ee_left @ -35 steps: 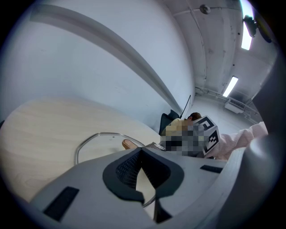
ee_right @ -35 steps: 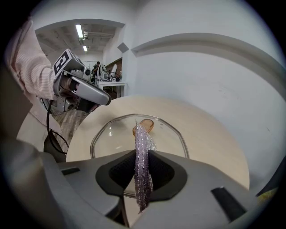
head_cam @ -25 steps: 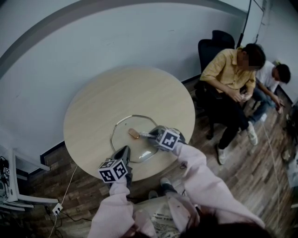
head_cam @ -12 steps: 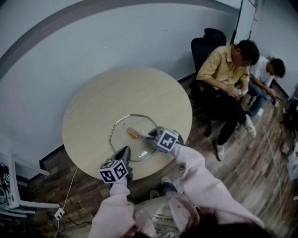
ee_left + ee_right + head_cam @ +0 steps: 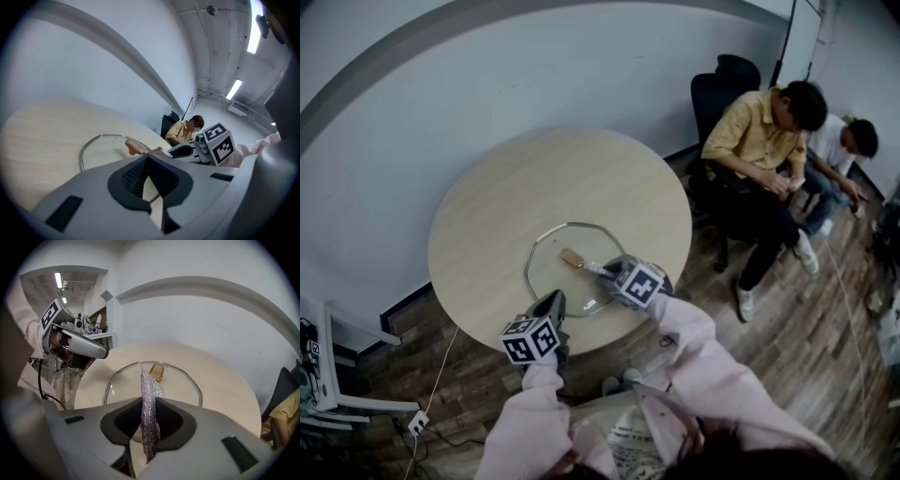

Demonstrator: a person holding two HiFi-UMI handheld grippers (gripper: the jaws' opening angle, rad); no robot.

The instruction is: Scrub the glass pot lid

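Well, the round table (image 5: 534,187) stands by a grey wall (image 5: 487,75). Clear only in its own view, the right gripper (image 5: 149,404) squeezes a purple scrubber (image 5: 147,383); the left gripper (image 5: 147,161) pinches the glass lid (image 5: 558,284).

Lid (image 5: 558,281): clear glossy glass; we note a shiny metal rim.
Scrubber (image 5: 149,413): coarse, glittery mesh.
Table (image 5: 544,178): matt pale wood.

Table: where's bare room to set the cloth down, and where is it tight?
Free: the table, its far half beyond the glass pot lid and its left side. Crowded: the near edge, where the left gripper pinches the lid's rim and the right gripper holds the scrub cloth over it.
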